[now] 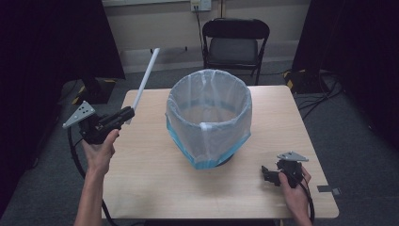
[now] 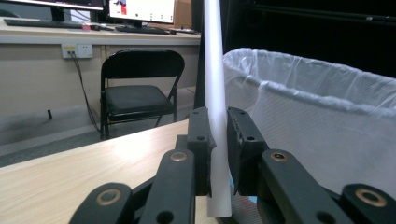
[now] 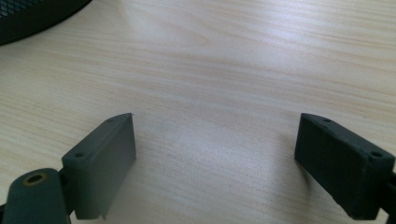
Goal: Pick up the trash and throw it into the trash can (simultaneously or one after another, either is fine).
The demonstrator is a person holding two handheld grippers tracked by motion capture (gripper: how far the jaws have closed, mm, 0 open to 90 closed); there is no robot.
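We held the left gripper [image 1: 126,113] left of the lined bin [image 1: 208,117], off the table's [image 1: 150,179] left edge, its jaws clamped on a long white tube [image 1: 145,81] that slanted up and away from the bin. The bin stood mid-table. Right of it, near the table's front corner, our right gripper [image 1: 267,173] rested low, jaws spread wide over bare wood.

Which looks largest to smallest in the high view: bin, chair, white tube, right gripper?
1. Bin, by far the largest.
2. Chair, though it stands farther from the camera, so its true size may rank differently.
3. White tube, long but thin.
4. Right gripper, smallest.
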